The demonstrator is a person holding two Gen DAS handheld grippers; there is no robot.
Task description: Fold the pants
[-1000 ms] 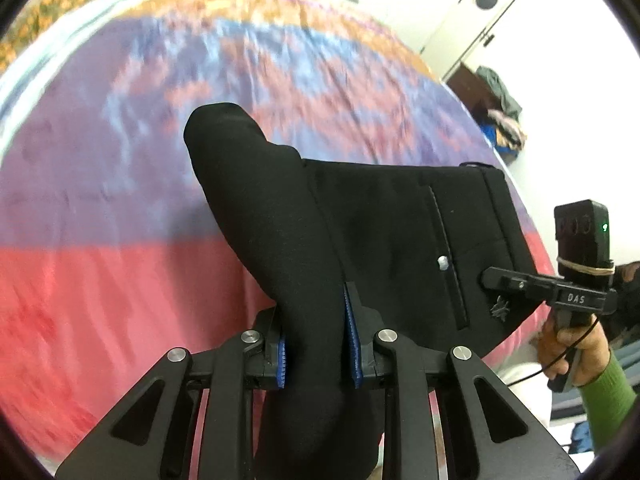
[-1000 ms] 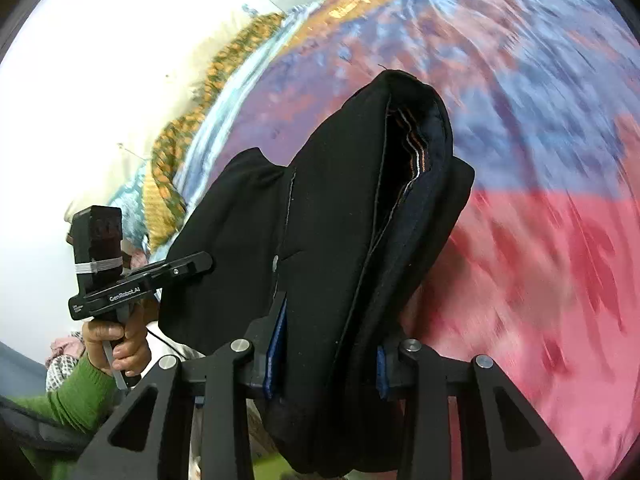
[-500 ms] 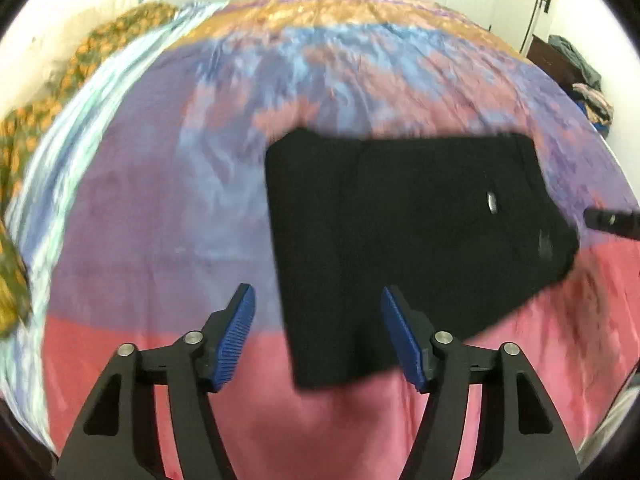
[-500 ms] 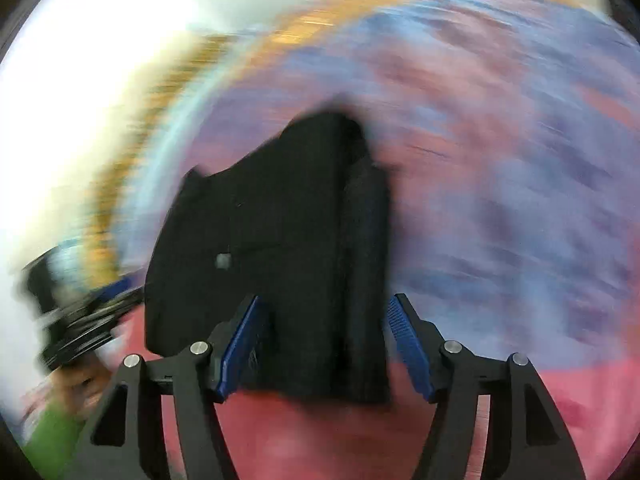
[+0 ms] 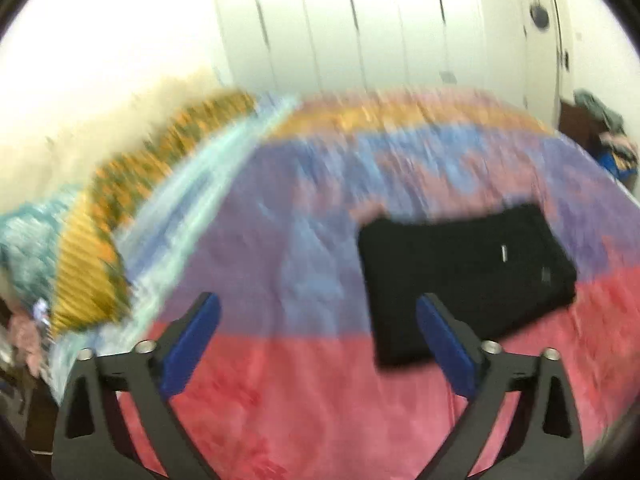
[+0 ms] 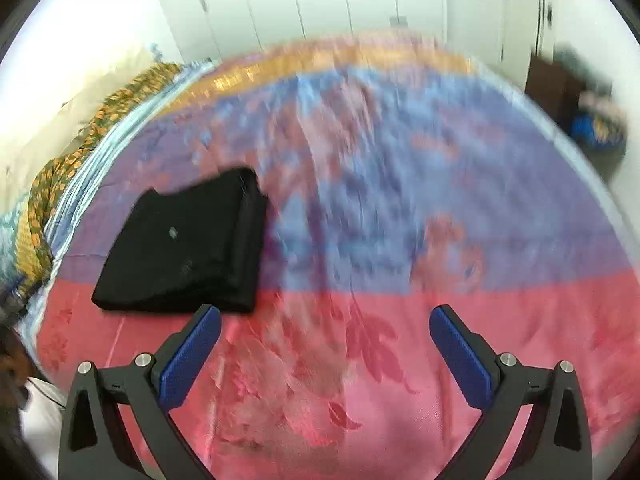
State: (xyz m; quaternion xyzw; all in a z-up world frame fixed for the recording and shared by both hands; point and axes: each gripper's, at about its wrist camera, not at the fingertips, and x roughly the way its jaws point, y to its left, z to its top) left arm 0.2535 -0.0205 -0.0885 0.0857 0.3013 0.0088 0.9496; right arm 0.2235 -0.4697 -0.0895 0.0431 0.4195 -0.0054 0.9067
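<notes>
**Folded pants lie on the bed, both claws wide and empty**

One pair of black pants lies folded into a compact, roughly rectangular stack on the bed, across the line where the bedspread's purple band meets its pink-red band. In the left wrist view the stack sits right of centre, partly behind the right blue pad; in the right wrist view the same pants sit to the left, just beyond the left pad. A small pale button shows on the top layer, and stacked folded edges show along the stack's right side in the right view.

There are two claws. The left claw has its jaws spread wide with only bedspread between them, holding nothing. The right claw is equally wide apart and grips nothing. Both have just been opening.

A second ago each claw was clamped on a bunched fold of the pants, lifted off the bed; half a second ago the pads were already apart with the cloth lying beyond them. Now the pants rest flat and clear of both claws, and more of the room is in view.

Beyond the bed, white wardrobe doors line the far wall. An orange-and-green patterned cloth lies along the bed's left edge. At the far right a dark piece of furniture carries a blurred heap of clothes.
</notes>
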